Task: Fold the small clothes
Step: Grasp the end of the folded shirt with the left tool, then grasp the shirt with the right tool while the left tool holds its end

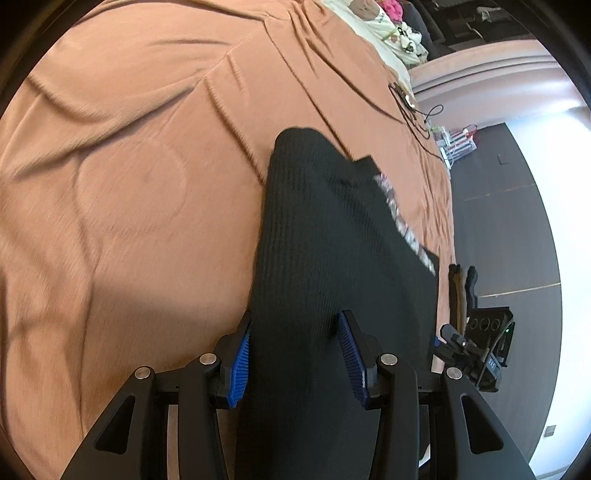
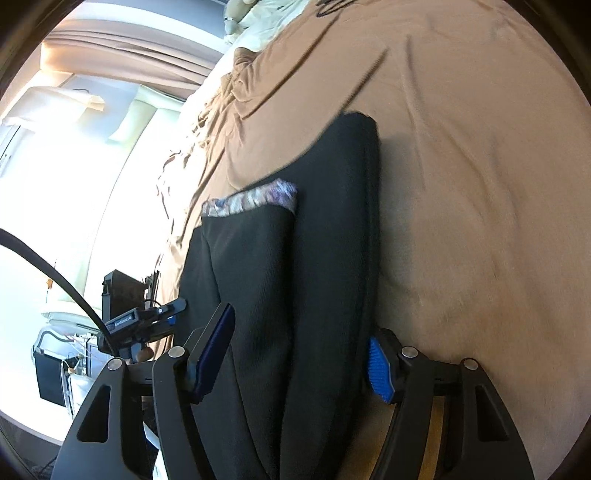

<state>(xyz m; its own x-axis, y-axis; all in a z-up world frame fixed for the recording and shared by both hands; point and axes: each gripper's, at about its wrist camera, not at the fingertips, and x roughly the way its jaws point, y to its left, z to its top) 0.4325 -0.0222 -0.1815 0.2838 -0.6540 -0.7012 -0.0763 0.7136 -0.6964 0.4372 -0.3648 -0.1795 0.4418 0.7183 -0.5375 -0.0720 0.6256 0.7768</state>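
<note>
You are holding your left gripper (image 1: 295, 354) low over the bed, pointing forward along the black ribbed knit garment (image 1: 332, 258). Its jaws are standing spread, and the cloth is running between the blue ridged pads (image 1: 240, 365); whether they are pinching it, you cannot tell from this view. The garment is lying stretched away from you on the wrinkled rust-orange bedspread (image 1: 129, 166), with a strip of purple-and-white patterned trim (image 1: 402, 221) showing along its right edge.

Your right gripper (image 2: 299, 354) is sitting in a matching pose beside it, jaws also parted, with the same black garment (image 2: 325, 258) filling the gap between them. The near blue pad (image 2: 378, 369) is touching the cloth's right edge, though a firm grip is not clear. The patterned trim (image 2: 255, 197) is crossing the garment midway. Far off, a cream printed pillow (image 1: 373, 18) is resting at the bed's head.
</note>
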